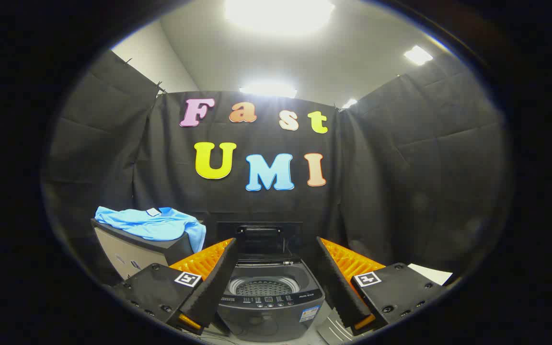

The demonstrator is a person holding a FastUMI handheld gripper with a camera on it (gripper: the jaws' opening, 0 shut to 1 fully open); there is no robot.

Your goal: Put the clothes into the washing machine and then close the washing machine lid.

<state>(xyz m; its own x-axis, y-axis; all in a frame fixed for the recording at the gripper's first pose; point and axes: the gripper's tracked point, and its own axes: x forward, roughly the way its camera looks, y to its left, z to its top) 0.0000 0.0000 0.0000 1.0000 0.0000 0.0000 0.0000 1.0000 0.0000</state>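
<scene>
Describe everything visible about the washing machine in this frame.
The small dark grey top-loading washing machine stands upright just ahead of the open claw, seen between its two fingers. Its lid is raised and stands up at the back, exposing a perforated metal drum that looks empty. A control strip with buttons runs along the front rim, a sticker below it. The light blue garment lies apart on a box beside it.

the gripper [276, 249] points forward, its fingers [216, 275] spread wide apart, holding nothing.
</scene>
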